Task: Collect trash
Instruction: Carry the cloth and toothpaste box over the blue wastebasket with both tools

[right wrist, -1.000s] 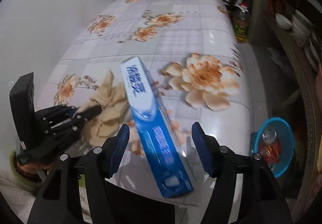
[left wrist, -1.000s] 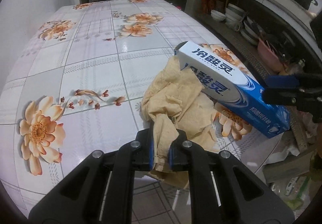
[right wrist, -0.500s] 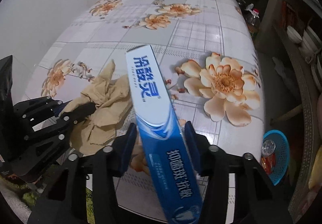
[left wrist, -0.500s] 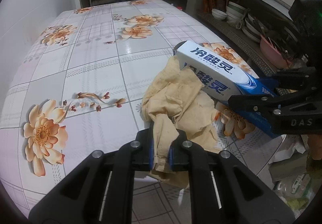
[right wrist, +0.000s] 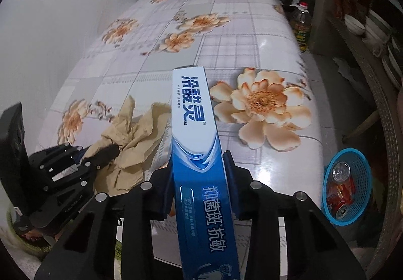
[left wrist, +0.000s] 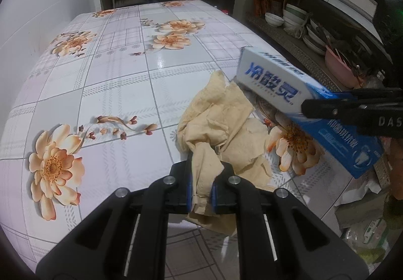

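My left tool [left wrist: 201, 189] pinches the crumpled tan paper [left wrist: 221, 129] on the floral desk [left wrist: 113, 83], my right tool [right wrist: 199, 171] is closing on the blue-and-white toothpaste box [right wrist: 194, 124]; neither has reached the blue plastic basket [right wrist: 362, 194] at four o'clock

Near end of the toothpaste box [right wrist: 201, 169] cut off by the lower edge of the right wrist view; its underside hidden. Lower folds of the brown paper [left wrist: 216, 134] hidden behind the left gripper [left wrist: 201, 188], in the lower middle of the left wrist view. Dishes on the shelf [left wrist: 297, 21] at upper right too small to tell apart. Contents of the blue basket [right wrist: 362, 169] at lower right partly hidden by its wall. Both views dark at the corners.
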The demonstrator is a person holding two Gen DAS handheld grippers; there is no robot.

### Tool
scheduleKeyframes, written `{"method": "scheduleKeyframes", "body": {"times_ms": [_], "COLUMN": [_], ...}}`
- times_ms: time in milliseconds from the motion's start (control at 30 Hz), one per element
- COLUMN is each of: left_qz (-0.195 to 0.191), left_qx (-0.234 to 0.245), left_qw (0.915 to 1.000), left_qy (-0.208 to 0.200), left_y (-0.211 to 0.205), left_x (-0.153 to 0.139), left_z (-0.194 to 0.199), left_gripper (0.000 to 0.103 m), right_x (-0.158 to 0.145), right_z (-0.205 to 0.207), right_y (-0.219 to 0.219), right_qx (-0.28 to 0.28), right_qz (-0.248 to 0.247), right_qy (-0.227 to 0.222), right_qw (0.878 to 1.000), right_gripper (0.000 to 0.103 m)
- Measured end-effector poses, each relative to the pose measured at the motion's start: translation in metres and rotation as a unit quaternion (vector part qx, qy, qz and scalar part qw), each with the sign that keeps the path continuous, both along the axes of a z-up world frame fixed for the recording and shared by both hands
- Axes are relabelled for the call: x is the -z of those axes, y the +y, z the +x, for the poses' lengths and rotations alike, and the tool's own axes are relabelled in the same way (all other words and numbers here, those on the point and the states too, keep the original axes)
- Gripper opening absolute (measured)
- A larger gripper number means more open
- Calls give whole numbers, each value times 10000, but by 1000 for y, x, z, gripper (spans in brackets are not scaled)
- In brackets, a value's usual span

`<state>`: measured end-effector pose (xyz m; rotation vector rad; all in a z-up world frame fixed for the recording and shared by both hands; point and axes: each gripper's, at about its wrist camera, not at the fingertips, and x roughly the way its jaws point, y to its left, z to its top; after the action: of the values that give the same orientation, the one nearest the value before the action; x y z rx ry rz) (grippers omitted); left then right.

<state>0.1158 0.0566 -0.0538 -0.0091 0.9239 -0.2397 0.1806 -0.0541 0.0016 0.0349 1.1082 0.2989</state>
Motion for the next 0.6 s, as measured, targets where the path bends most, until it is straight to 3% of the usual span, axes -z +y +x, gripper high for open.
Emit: {"method": "scheduleKeyframes", "body": {"times_ms": [167,267,433,600], "left_qz": [-172,-299,-536,-742], "left_qx": [40,177,653,1243], "left_qw": [9997,9990,9951,9884], "left_qy": [-147,-292,-506,-465], "left_y": [-1,-7,-40,-94], "left_x": [-12,-24,-49,-64], "left_z": [0,4,17,31], "left_gripper": [9,9,9,9], "right_x": [-30,-56,-80,-55], "right_z": [-6,-20,-64,-106], "right_y": [-33,-74,-163,-230], "right_qx": [504,1091,2410,3334], "right_qz": [140,159,158,290], "right_qy": [-379,-766,-1123,-871], "right_qw": [9979,9909,9639,9383], "right_gripper": [34,34,34,34]}}
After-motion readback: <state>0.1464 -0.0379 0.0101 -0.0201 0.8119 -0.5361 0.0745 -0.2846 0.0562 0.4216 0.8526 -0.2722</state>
